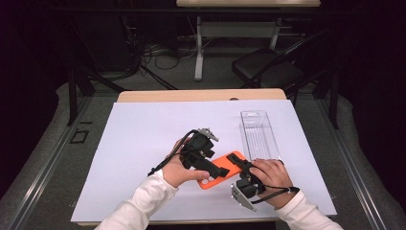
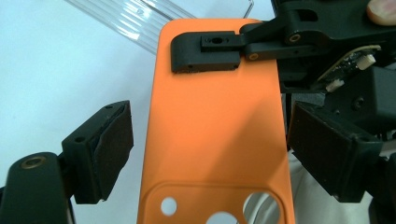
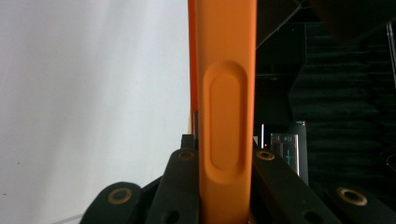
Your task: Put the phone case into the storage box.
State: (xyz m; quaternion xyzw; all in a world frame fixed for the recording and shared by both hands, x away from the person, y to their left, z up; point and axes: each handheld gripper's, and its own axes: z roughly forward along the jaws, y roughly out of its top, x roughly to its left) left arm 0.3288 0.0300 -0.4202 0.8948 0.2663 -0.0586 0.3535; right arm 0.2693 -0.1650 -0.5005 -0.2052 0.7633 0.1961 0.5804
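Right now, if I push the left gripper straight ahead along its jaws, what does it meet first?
Probably the right gripper's jaw, clamped on the orange phone case's far end; the left gripper's open jaws already straddle the case.

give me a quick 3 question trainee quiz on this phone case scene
1. True or false: the right gripper is shut on the orange phone case.
2. How do the left gripper jaws stand? A) wide, one on each side of the case, pads apart from it B) clamped on the clear tray
3. What lies on the white sheet beyond the case?

Key
1. True: in the right gripper view the jaws pinch its edge.
2. A
3. The clear plastic tray.
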